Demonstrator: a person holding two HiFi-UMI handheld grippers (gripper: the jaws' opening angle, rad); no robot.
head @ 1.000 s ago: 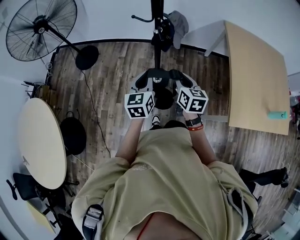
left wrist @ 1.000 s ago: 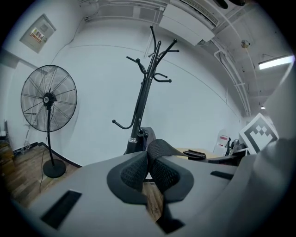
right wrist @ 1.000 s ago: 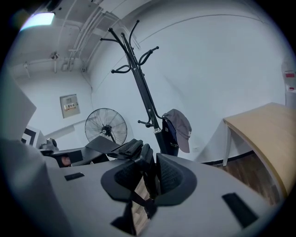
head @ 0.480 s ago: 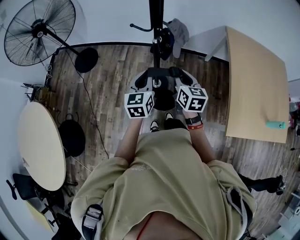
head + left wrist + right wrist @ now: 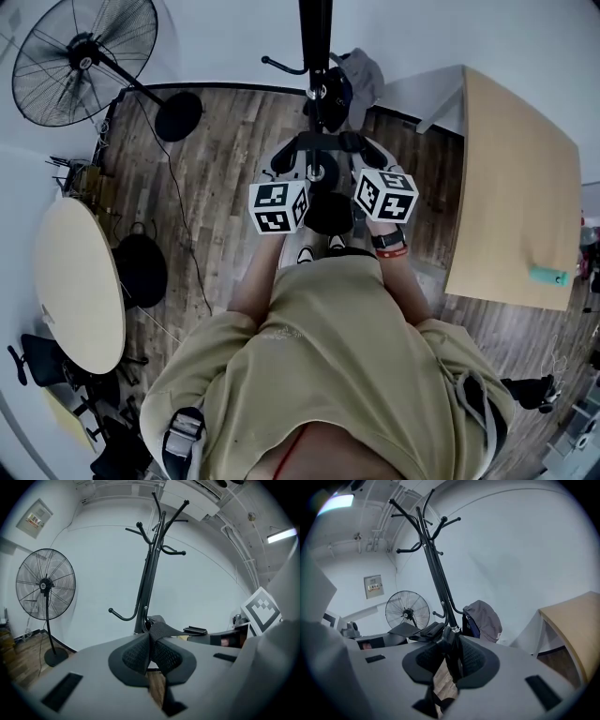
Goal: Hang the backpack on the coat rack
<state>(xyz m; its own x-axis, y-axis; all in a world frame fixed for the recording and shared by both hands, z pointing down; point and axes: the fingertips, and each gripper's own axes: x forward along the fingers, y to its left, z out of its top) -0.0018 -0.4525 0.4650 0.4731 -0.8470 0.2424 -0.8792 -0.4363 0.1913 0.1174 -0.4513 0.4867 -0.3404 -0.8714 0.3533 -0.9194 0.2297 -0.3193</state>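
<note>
I hold a black backpack (image 5: pixel 328 214) by its straps; its dark body hangs low between the two marker cubes. My left gripper (image 5: pixel 284 161) is shut on one black strap (image 5: pixel 161 631), which is pinched between the mesh pads (image 5: pixel 136 654). My right gripper (image 5: pixel 370 150) is shut on another strap (image 5: pixel 451 651) in the same way. The black coat rack (image 5: pixel 316 37) stands straight ahead against the white wall, just beyond both grippers. Its bare upper hooks (image 5: pixel 161 524) rise above them, and it shows in the right gripper view too (image 5: pixel 436 569).
A grey garment (image 5: pixel 485 618) and a dark bag (image 5: pixel 333 89) hang low on the rack's right side. A standing fan (image 5: pixel 84 52) is to the left, a round table (image 5: pixel 80 281) at the near left, and a wooden table (image 5: pixel 516 178) at the right.
Both grippers and the backpack have moved forward toward the coat rack, whose pole and hung items now sit closer. Both grips are unchanged.
</note>
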